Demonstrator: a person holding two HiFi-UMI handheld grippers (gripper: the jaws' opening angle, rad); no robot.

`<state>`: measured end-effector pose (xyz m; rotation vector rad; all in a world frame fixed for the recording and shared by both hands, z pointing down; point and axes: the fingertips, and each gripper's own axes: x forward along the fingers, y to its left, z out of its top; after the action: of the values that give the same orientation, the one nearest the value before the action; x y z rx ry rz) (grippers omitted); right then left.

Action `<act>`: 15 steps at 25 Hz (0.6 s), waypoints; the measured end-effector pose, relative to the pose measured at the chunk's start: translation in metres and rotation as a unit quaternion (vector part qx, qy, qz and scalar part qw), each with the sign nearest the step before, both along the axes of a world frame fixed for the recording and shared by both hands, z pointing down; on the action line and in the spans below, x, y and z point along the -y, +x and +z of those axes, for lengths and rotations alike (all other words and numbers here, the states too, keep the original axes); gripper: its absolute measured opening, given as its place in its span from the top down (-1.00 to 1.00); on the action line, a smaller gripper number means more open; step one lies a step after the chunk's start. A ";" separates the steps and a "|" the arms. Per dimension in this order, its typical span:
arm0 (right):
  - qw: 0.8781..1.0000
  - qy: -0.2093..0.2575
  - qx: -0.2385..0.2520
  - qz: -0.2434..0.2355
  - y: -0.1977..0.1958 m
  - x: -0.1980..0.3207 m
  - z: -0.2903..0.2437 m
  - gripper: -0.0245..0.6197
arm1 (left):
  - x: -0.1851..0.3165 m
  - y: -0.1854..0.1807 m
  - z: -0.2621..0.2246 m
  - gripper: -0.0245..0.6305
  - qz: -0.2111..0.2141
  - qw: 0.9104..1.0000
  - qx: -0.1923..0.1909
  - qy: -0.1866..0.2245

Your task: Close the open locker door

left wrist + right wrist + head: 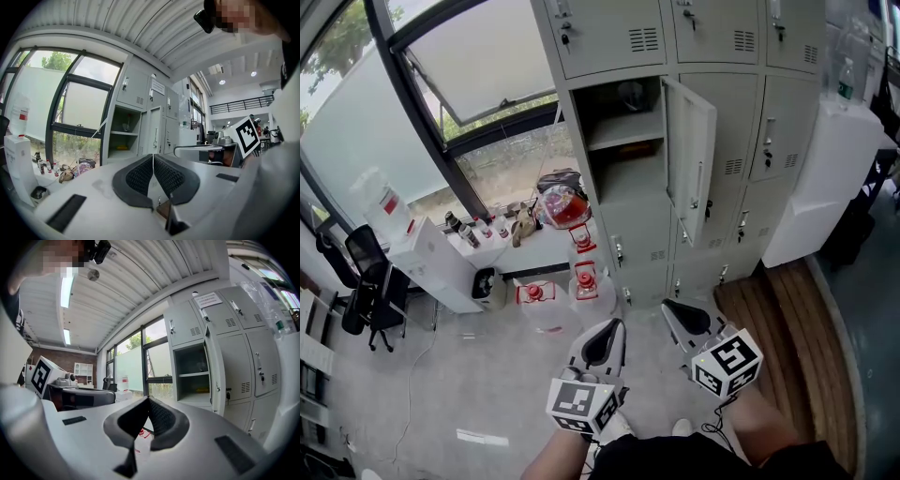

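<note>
Grey concrete floor (469, 375), window wall (487, 56) at left. Dark item on the open compartment's upper shelf (623, 94) is too dim to identify. Tall grey metal locker bank (741, 141) ahead; its open grey locker door (692, 159) stands swung outward. Clear red-fitted jugs (585, 279) stand below. Left gripper (607, 330) and right gripper (672, 309) are well apart from the door, jaws pressed together, empty.

Your head camera looks steeply down on the locker bank (787, 122). Both gripper cameras face level, sharing the open locker (123, 136) well ahead.
</note>
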<state>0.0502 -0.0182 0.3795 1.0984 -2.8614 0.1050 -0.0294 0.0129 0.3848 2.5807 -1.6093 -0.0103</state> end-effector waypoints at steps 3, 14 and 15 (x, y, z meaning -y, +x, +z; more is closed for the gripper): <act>1.000 0.000 0.000 0.004 -0.012 0.008 -0.002 0.76 | 0.007 -0.013 -0.002 0.86 0.003 1.000 -0.003 0.001; 1.000 -0.006 0.003 0.027 -0.055 0.032 -0.002 0.76 | 0.033 -0.053 -0.003 0.86 0.031 0.999 -0.010 0.004; 1.000 -0.006 0.003 0.030 -0.058 0.034 -0.002 0.76 | 0.035 -0.057 -0.002 0.86 0.034 0.999 -0.010 0.004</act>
<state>-0.0080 -0.0519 0.3773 1.1842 -2.8286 0.1288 -0.0859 -0.0223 0.3824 2.6311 -1.5168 -0.0366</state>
